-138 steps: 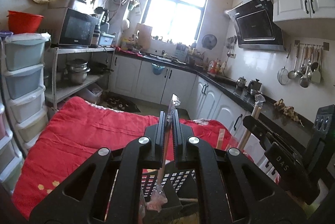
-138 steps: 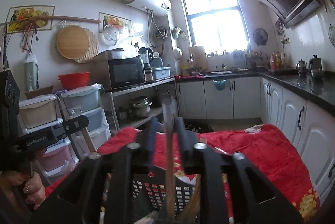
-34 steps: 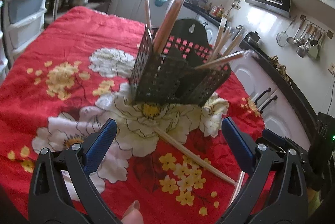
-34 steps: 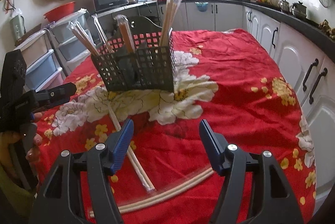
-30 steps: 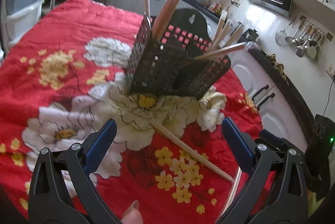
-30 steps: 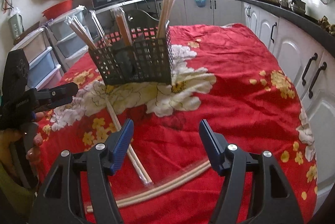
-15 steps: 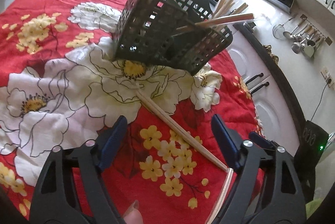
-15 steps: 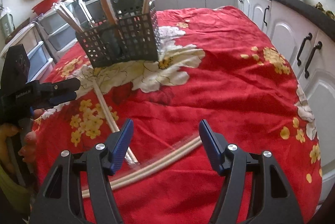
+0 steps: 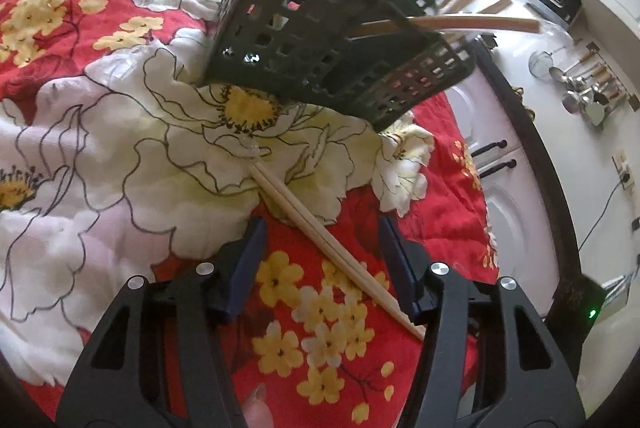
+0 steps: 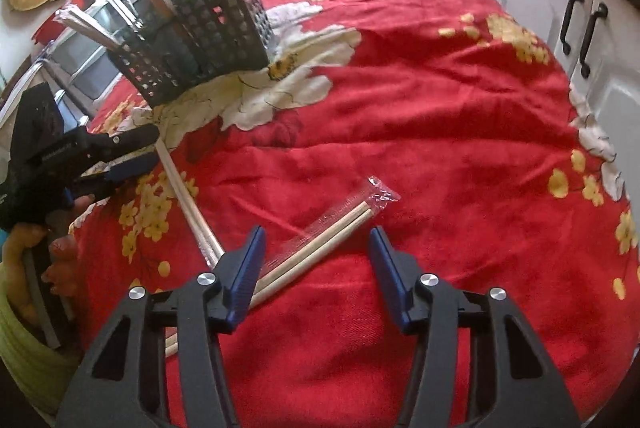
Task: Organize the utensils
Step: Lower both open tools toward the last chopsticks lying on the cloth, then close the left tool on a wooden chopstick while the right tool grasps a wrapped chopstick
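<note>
Left wrist view shows a pair of pale wooden chopsticks [image 9: 320,232] in a clear wrapper lying slantwise on the red flowered cloth [image 9: 120,132], just short of the black mesh basket [image 9: 320,40]. The left gripper [image 9: 320,248] hangs over this pair with its jaws wide and nothing between them; the blue pads [image 9: 248,260] stand on either side of the sticks, and whether they touch the cloth cannot be told.

Right wrist view shows a second wrapped pair [image 10: 320,244] lying near the first pair [image 10: 188,200], their near ends hidden behind the right gripper [image 10: 316,256], whose jaws are also wide and empty above the sticks. So two loose pairs lie on the cloth.

Several more wrapped pairs stand leaning in the basket [image 10: 200,28]; about five bundles show, but the top ones are cut off by the frame edge and blurred, so the count is uncertain. The left gripper [image 10: 136,148] appears at the left edge of this view, held by a hand [image 10: 60,256] that is partly out of frame.
</note>
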`<state>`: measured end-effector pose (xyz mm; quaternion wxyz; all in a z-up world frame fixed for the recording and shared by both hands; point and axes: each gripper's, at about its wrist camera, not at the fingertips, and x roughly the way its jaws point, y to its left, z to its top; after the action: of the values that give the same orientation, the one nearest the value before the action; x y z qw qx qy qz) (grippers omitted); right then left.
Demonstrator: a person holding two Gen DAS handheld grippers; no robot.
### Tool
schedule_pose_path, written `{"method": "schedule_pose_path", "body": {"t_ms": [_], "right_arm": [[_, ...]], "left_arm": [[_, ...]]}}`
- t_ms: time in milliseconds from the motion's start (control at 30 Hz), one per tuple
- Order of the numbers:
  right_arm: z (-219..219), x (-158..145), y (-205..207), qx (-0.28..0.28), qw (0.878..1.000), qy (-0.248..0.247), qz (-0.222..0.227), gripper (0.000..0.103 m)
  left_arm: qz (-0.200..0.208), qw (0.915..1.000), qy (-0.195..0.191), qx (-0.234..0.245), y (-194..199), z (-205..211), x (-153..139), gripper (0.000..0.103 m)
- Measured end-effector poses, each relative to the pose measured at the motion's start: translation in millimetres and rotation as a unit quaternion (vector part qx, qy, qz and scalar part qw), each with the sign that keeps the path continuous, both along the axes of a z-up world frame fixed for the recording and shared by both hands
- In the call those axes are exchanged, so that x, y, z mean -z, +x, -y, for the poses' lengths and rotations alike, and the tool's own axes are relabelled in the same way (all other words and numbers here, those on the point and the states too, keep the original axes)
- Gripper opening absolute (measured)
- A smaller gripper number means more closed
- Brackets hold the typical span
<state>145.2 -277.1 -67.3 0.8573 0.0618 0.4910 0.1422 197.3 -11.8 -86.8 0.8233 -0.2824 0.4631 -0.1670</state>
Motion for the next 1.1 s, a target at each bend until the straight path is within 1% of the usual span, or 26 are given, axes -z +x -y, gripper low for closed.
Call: {"method": "schedule_pose_path", "body": {"t_ms": [100,167,233,300,367,433,500,600,667,800,867,1033,1100], "right_arm": [[2.0,1.6,6.8,0.010,1.000,0.017,-0.003,0.051],[4.9,2.8,12.4,0.020,0.999,0.029,-0.006,0.046],[6.6,3.5,17.2,0.025,0.999,0.034,-0.007,0.040],[8.5,4.6,22.3,0.029,0.999,0.045,-0.010,0.036],[9.1,5.1,25.4,0.031,0.998,0.047,-0.010,0.031],[10.6,5.7,26.8,0.034,0.998,0.053,-0.011,0.028],[12.6,6.4,28.5,0.037,0.997,0.062,-0.013,0.027],[15.9,7.1,30.4,0.041,0.996,0.072,-0.015,0.022],[18.9,7.3,31.6,0.044,0.996,0.081,-0.016,0.016],[26.2,5.9,34.5,0.046,0.992,0.112,-0.025,0.013],[25.9,3.1,34.5,0.044,0.992,0.119,-0.025,0.012],[16.0,-16.6,34.4,0.017,0.992,0.122,0.004,0.011],[10.1,-26.8,33.4,0.002,0.993,0.120,0.019,0.010]], "left_arm": [[-0.008,0.9999,-0.007,-0.006,9.1,-0.8,3.6,0.049],[-0.012,0.9998,-0.012,-0.013,14.3,-1.8,6.5,0.045],[-0.012,0.9997,-0.014,-0.018,18.1,-3.2,7.9,0.043],[-0.013,0.9995,-0.012,-0.026,20.0,-7.9,8.9,0.035],[-0.015,0.9993,-0.005,-0.034,22.7,-9.6,11.6,0.023],[-0.018,0.9990,-0.004,-0.040,24.8,-13.5,14.3,0.016],[-0.021,0.9988,-0.014,-0.043,26.1,-17.3,16.6,0.015],[-0.019,0.9989,-0.011,-0.042,27.0,-18.9,17.2,0.013],[-0.018,0.9989,-0.012,-0.042,27.9,-20.1,17.6,0.012],[-0.020,0.9989,-0.016,-0.040,30.4,-20.9,18.3,0.012],[-0.020,0.9988,-0.021,-0.039,29.9,-24.0,18.8,0.011],[-0.018,0.9982,-0.040,-0.041,27.3,-34.8,17.2,0.009],[-0.009,0.9980,-0.043,-0.044,23.1,-39.8,11.6,0.008]]}}
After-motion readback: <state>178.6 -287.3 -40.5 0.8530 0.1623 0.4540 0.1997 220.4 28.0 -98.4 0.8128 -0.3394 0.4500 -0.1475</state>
